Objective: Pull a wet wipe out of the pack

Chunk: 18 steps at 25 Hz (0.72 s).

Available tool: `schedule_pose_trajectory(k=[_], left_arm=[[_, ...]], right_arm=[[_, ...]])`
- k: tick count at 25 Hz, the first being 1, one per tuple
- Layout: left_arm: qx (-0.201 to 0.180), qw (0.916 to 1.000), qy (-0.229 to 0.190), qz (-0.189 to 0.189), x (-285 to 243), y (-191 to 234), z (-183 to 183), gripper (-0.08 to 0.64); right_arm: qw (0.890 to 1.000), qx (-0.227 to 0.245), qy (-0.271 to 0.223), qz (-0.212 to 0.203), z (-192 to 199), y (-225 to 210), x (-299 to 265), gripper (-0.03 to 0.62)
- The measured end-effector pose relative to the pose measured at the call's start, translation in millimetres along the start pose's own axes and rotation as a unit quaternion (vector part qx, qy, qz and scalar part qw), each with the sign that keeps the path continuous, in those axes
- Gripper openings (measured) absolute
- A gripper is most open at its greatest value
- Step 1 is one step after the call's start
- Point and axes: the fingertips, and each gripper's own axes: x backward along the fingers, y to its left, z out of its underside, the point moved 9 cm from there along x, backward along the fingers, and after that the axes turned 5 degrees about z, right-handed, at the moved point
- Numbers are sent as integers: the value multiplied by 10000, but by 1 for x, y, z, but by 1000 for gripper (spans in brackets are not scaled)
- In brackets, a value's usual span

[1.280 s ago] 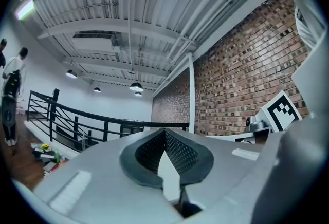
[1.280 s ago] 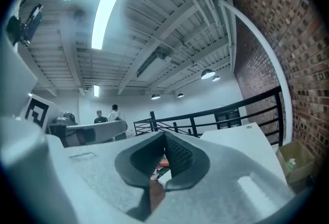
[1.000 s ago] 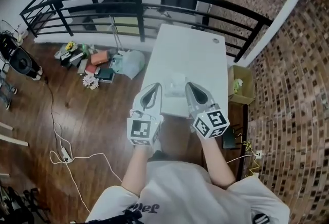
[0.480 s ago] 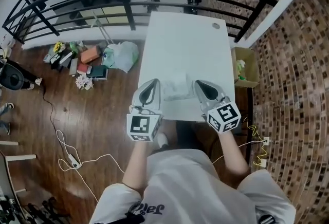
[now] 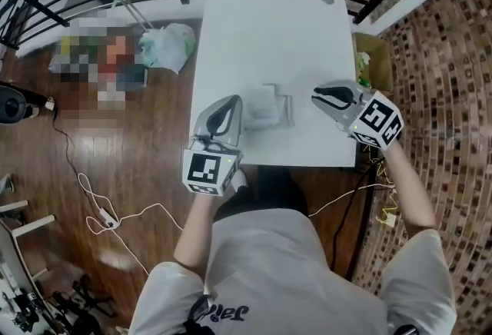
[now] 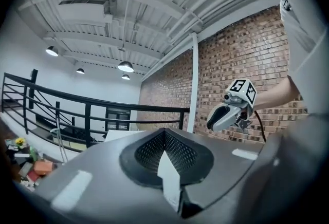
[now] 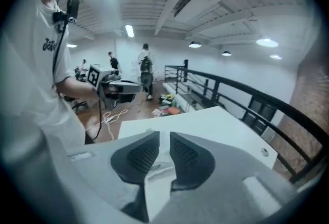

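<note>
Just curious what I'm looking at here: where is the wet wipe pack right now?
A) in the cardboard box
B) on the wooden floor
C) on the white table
C: the wet wipe pack lies flat on the white table, near the person's edge.

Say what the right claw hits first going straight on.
Probably the pack, seen ahead through the gap of the right claw, whose jaws have just been opening with nothing between them; the table just short is possible.
</note>
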Motion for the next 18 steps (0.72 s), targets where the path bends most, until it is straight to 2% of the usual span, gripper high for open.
schedule_pose_trajectory(k=[3, 8, 11, 16, 18], left_arm=[[52, 9999, 154, 41, -5, 4, 19, 17], [305, 9986, 417, -64, -3, 12, 50, 17], [417, 9975, 557, -141, -2, 13, 66, 17], [513, 9966, 610, -226, 2, 19, 75, 17], [584, 9961, 610, -254, 4, 20, 76, 17]], right_arm=[[9925, 757, 631, -729, -5, 4, -34, 63], [9620, 1730, 1240, -1710, -3, 33, -105, 97], [9413, 2243, 1485, -2041, 6, 47, -142, 95], [8947, 3231, 1870, -2452, 26, 72, -179, 75], [8826, 3442, 1923, -2560, 33, 78, -186, 68]])
